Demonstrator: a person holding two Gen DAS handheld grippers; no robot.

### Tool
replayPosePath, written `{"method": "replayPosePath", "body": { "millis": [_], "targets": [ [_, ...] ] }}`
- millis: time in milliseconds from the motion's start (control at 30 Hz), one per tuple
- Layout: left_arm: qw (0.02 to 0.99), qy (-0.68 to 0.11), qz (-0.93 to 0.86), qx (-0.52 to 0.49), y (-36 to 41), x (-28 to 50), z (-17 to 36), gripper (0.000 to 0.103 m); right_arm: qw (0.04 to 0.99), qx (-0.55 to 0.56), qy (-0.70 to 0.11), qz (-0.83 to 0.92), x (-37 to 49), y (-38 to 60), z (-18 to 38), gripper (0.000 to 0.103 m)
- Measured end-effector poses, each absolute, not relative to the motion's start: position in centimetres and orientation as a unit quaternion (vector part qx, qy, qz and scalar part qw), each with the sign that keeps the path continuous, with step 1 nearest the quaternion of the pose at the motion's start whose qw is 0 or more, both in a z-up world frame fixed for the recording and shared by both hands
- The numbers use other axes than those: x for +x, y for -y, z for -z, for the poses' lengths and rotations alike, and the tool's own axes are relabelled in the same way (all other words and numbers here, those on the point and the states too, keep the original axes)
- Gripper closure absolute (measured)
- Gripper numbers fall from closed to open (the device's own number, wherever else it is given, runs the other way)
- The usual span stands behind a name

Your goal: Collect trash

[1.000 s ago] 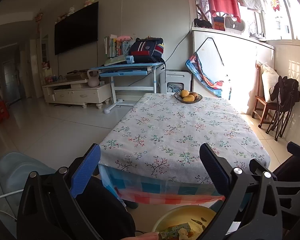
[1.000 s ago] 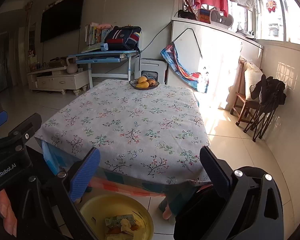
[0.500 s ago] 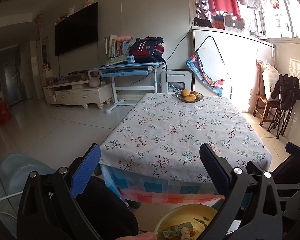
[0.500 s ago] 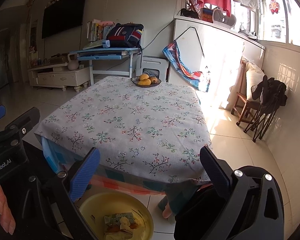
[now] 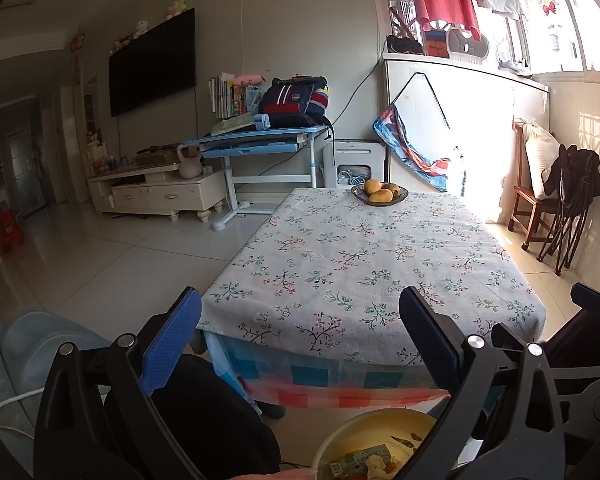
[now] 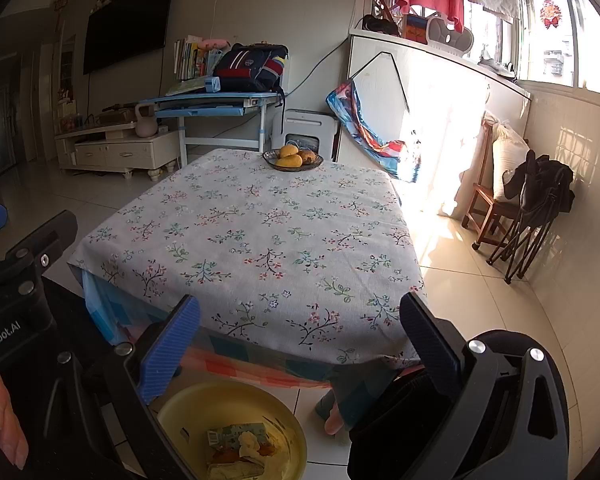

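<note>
A yellow basin (image 6: 228, 412) sits on the floor below the table's near edge, holding a printed carton and scraps (image 6: 236, 446); it also shows in the left wrist view (image 5: 364, 436). My left gripper (image 5: 300, 340) is open and empty, raised in front of the table's near edge. My right gripper (image 6: 300, 344) is open and empty, above the basin. The table (image 6: 260, 232) has a floral cloth, and only a fruit bowl (image 6: 293, 158) stands on it, at the far end.
A blue desk (image 5: 260, 144) with a backpack, a TV cabinet (image 5: 156, 192) and a white appliance (image 5: 354, 162) stand beyond the table. A chair (image 6: 496, 200) draped with black fabric stands right. The person's dark-clothed legs are below both grippers.
Both grippers have drifted slightly, so the table sits a little differently in view. Both stay open and empty.
</note>
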State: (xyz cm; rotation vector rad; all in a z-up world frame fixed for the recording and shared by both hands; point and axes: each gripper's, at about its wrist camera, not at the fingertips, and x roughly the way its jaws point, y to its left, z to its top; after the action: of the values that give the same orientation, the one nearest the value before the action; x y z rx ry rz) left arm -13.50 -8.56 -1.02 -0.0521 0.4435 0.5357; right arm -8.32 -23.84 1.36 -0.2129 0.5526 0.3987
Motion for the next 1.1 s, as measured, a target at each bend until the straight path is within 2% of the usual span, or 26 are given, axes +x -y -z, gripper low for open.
{"method": "replayPosePath", "body": {
  "millis": [1100],
  "targets": [
    [0.947,-0.205,-0.243,-0.040,8.04,-14.06,0.37,0.007,0.933,-0.104,-0.284,-0.196,-7.82,23.79,-0.41,0.007]
  ]
}}
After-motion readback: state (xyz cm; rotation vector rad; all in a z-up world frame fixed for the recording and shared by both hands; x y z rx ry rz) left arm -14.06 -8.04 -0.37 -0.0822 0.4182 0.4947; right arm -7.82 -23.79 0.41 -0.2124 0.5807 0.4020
